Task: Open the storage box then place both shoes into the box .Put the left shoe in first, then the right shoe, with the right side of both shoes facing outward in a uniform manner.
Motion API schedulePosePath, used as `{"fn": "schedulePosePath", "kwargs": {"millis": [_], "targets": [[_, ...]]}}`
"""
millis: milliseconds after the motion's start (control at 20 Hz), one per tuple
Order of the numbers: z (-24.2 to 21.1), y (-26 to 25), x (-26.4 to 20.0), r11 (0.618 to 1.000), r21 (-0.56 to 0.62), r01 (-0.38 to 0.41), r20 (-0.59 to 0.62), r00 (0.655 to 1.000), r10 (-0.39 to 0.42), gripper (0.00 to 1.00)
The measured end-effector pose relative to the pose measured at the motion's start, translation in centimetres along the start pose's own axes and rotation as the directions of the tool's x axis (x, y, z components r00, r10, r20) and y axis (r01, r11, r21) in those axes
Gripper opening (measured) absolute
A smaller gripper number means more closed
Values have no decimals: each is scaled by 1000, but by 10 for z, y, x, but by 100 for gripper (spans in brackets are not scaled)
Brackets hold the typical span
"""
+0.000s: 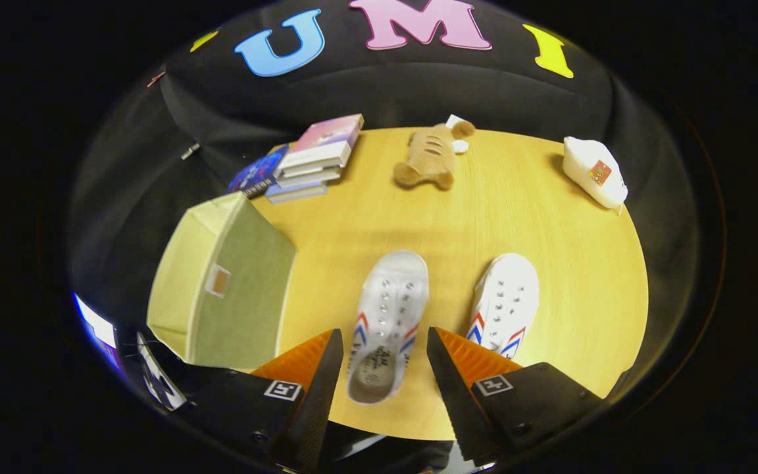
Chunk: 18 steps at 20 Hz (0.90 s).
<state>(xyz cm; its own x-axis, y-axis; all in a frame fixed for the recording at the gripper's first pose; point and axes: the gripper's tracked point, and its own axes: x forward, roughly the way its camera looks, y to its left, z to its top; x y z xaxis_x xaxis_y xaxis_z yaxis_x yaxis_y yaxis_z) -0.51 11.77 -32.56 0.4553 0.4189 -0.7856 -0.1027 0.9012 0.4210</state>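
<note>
White canvas, both shoes on the table: left shoe [385,322] between your spread, empty gripper [379,368] fingers, right shoe [505,304] lower right, storage box [221,289] lower left. Nothing's packed yet.

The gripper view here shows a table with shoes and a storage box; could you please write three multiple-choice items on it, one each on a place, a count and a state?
1. Where is the storage box?
A. beside the left finger, near the books
B. beyond the plush toy
C. between the two shoes

2. How many white shoes lie on the table?
A. one
B. two
C. three

3. How stands the gripper?
A. shut on a shoe
B. shut on nothing
C. open, with one shoe between its fingers and untouched

Answers:
1 A, as the box sits at the table edge by that finger.
2 B, as a second shoe lies just beside the first.
3 C, as there are gaps on both sides of the shoe.
</note>
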Motion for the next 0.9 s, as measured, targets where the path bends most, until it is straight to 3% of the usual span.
{"fn": "schedulePosePath", "kwargs": {"millis": [200, 550, 600, 650, 750, 900], "targets": [[-29, -16, 33, 999, -28, 26, -89, 996, -29, 75], [-36, -18, 87, 998, 67, 8, -198, 980, 5, 69], [-40, -16, 91, 998, 60, 7, -221, 975, 7, 58], [-43, -13, 94, 998, 62, -9, -250, 968, 24, 56], [-45, -13, 94, 995, 97, -9, -282, 959, 36, 36], [-41, -16, 88, 965, 264, 13, -286, 956, 66, 7]]}}
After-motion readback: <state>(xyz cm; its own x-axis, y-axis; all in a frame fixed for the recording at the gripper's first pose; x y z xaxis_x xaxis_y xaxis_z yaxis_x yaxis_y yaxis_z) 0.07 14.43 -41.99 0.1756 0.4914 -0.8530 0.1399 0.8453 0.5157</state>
